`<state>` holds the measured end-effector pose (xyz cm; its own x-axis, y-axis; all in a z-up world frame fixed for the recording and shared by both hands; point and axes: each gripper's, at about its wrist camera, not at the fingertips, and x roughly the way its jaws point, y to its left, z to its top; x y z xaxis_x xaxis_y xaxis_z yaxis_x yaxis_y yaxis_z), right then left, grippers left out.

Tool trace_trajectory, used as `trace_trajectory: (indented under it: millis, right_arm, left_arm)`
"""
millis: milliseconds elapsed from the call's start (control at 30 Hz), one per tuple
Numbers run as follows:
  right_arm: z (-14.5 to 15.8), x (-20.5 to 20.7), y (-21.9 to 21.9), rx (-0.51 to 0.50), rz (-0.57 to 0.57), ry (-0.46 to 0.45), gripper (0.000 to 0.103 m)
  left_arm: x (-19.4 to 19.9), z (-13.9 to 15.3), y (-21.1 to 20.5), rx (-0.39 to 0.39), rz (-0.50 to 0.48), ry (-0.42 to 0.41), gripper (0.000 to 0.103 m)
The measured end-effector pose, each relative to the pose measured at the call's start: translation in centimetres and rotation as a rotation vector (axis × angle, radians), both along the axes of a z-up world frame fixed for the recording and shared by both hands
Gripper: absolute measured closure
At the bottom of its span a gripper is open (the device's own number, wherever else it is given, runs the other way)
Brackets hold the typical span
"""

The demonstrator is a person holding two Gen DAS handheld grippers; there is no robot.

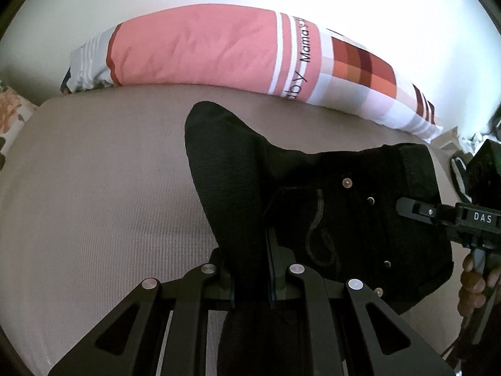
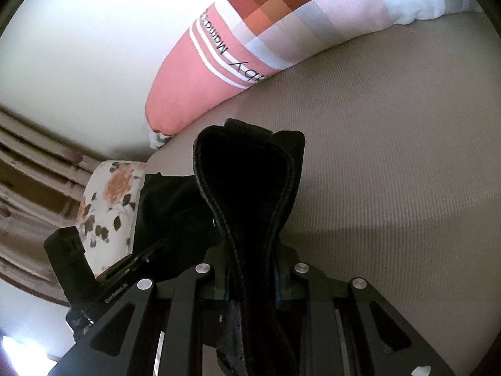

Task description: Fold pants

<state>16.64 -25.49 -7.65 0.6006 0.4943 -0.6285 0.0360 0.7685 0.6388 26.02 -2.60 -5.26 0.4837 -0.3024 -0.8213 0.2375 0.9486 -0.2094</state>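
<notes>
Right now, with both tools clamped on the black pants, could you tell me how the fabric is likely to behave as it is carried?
The black pants probably hang floppy: they drape between the left tool and the right tool. The thick stitched waistband looks firmer and may hold its curve. The rivets suggest fairly heavy denim.

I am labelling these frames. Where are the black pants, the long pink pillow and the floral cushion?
black pants point(image 1: 344, 194): left wrist view, waistband area.
long pink pillow point(image 1: 194, 50): left wrist view, pink midsection.
floral cushion point(image 2: 109, 200): right wrist view, printed face.
</notes>
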Motion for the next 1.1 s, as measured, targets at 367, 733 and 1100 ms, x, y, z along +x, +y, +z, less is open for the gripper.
trace_trajectory:
  millis: [367, 733, 1100]
  right_arm:
    - [-2.9, 0.3, -0.4, -0.177, -0.120, 0.083, 0.059]
    - [-1.5, -3.4, 1.0, -0.365, -0.148, 0.102, 0.038]
    - [1.1, -11.6, 2.9, -0.413, -0.200, 0.009, 0.037]
  left_arm:
    - [0.7, -3.7, 0.3, 0.077, 0.030, 0.007, 0.058]
    - [-2.4, -3.5, 0.8, 0.145, 0.061, 0.001, 0.035]
    - [-10.0, -1.0, 2.5, 0.214, 0.106, -0.064, 0.034]
